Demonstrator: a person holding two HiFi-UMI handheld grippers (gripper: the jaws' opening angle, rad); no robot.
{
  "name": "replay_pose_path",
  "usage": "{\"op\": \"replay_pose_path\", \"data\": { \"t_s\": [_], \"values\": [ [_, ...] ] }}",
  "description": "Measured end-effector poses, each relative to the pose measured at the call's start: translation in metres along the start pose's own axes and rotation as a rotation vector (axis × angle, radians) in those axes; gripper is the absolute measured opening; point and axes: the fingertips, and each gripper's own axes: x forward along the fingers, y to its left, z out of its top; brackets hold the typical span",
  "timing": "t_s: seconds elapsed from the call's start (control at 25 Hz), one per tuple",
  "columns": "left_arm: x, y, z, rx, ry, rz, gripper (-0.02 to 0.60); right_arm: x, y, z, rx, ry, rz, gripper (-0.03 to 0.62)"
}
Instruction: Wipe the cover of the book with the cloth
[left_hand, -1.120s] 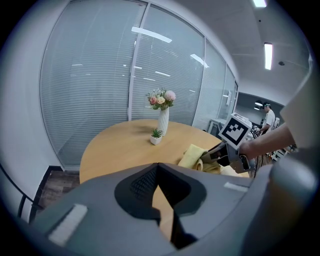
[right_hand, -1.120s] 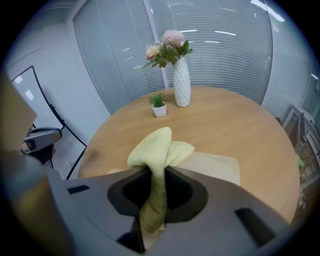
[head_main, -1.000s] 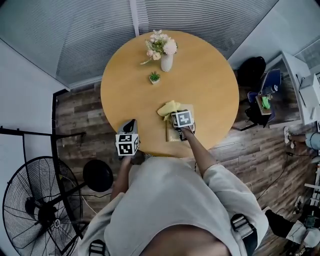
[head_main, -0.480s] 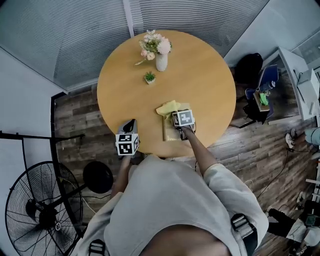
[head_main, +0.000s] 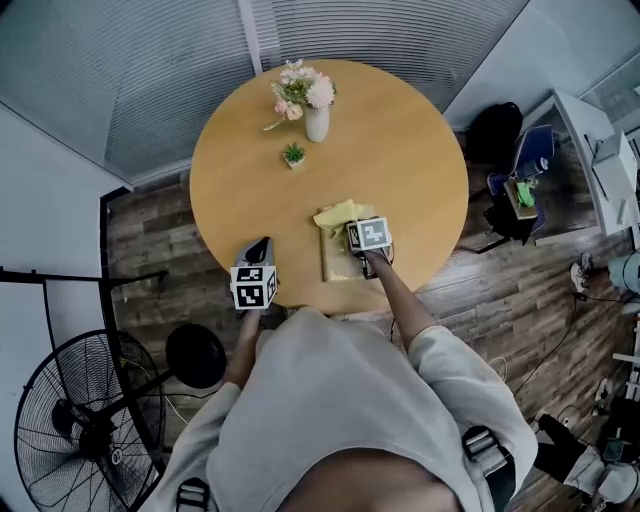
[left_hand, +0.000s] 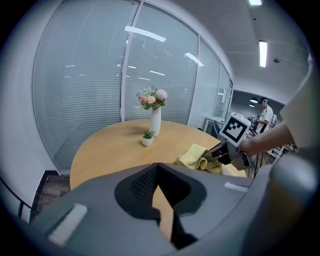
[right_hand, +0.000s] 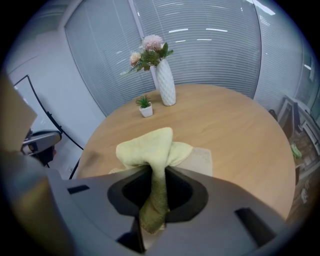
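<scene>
A pale book (head_main: 336, 262) lies flat near the front edge of the round wooden table (head_main: 400, 150). My right gripper (head_main: 357, 236) is over the book and is shut on a yellow cloth (head_main: 336, 214). In the right gripper view the cloth (right_hand: 150, 145) bunches out ahead of the jaws and trails down between them, resting on the book's light cover (right_hand: 201, 156). My left gripper (head_main: 260, 249) hovers over the table's front left edge, shut and holding nothing. From the left gripper view the cloth (left_hand: 195, 156) and the right gripper (left_hand: 225, 149) show to the right.
A white vase of flowers (head_main: 316, 112) and a small potted plant (head_main: 293, 154) stand at the far side of the table. A black floor fan (head_main: 80, 420) stands left on the wood floor. A chair with clutter (head_main: 520, 190) is to the right.
The right gripper has slid the cloth a little to the right across the book, so more of the cover shows on the left. The left gripper has stayed put.
</scene>
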Motion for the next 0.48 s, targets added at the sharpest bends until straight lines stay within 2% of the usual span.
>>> {"op": "replay_pose_path", "data": {
  "t_s": [0.48],
  "values": [
    [0.013, -0.018, 0.006, 0.017, 0.004, -0.030, 0.009, -0.010, -0.027, -0.006, 0.033, -0.005, -0.029, 0.069]
  ]
}}
